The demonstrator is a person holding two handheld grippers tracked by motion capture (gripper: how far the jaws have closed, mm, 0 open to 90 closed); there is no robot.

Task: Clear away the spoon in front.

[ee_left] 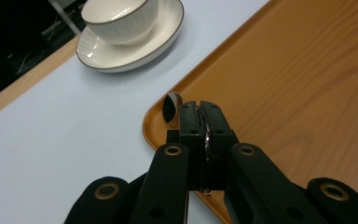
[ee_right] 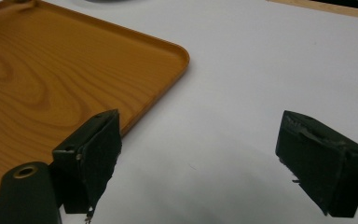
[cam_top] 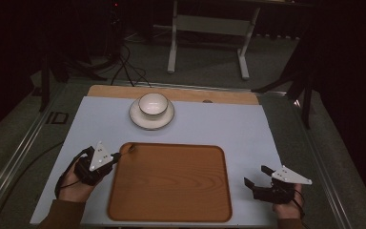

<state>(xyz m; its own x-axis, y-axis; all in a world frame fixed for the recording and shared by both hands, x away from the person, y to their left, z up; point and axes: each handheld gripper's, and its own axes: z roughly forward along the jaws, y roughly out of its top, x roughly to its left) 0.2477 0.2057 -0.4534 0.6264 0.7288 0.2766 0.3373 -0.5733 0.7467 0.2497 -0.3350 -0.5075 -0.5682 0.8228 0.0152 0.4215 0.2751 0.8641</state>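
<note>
Left claw (ee_left: 200, 108) brings a spoon (ee_left: 171, 107) to the far left corner of the wooden tray (cam_top: 171, 210).

The claw is clenched on the spoon handle, with the spoon bowl over the tray rim. I think it is best to lower it until the spoon lies flat inside, then release. The right claw (ee_right: 200, 154) waits released over the desk (cam_top: 248, 129).

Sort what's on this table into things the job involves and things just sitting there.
In the job:
- spoon, clamped in the left tool, its bowl over the tray's corner
- wooden tray

Just sitting there:
- white bowl on its saucer, beyond the tray
- right tool, open above the pale mat, holding nothing
</note>
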